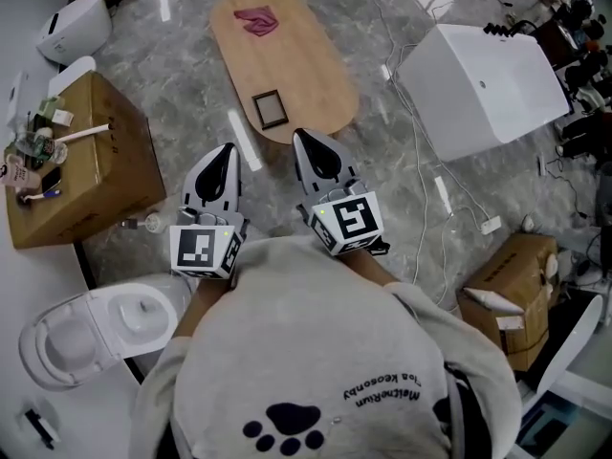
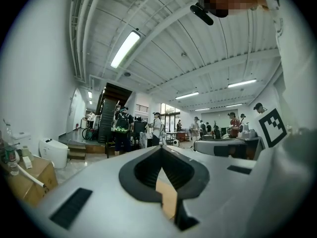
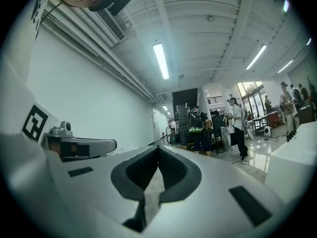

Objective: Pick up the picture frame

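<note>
The left claw [image 1: 226, 151] and right claw [image 1: 302, 138] are closed together, empty. Best to open one, then pinch the rim of the picture frame [image 1: 270, 109], upper centre.

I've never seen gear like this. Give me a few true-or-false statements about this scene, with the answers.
1. The picture frame lies flat on the oval wooden table. True.
2. The right gripper is holding the picture frame. False: its jaws are shut on nothing, and the frame lies on the table apart from it.
3. A reddish cloth lies near the table's far end. True.
4. The left gripper has its jaws wide open. False: they are shut and empty.
5. A white toilet stands on the floor at the person's left. True.
</note>
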Tool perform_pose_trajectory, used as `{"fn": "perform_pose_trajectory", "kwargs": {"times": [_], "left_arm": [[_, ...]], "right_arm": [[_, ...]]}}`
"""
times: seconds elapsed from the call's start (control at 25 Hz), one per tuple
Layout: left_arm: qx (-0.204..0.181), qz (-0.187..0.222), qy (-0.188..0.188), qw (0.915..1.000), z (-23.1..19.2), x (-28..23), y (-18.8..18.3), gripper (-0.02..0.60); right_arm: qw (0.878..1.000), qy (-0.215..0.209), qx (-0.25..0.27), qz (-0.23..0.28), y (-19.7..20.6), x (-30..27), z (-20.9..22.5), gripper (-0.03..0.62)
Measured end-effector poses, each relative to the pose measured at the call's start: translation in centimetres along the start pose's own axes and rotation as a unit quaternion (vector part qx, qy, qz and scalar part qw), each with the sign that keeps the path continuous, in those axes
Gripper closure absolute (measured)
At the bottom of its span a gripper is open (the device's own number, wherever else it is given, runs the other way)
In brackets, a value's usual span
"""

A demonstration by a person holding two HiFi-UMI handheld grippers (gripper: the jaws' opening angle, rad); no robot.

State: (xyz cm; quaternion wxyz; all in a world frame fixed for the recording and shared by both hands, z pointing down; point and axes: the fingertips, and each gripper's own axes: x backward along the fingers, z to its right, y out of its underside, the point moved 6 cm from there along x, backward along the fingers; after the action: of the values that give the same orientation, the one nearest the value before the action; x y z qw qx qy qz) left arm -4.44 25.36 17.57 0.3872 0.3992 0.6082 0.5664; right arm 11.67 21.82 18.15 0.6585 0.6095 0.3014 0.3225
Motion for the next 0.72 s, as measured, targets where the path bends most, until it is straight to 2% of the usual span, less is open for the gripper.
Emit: {"fn": "perform_pose_trajectory", "kwargs": {"times": [0.72], "left_arm": [[0.013, 0.001, 0.007, 0.9999, 0.7, 1.3, 0.8, 0.574]], "right_arm": [[1.000, -0.005, 0.010, -0.006, 0.6, 0.9, -1.3, 0.586]]}}
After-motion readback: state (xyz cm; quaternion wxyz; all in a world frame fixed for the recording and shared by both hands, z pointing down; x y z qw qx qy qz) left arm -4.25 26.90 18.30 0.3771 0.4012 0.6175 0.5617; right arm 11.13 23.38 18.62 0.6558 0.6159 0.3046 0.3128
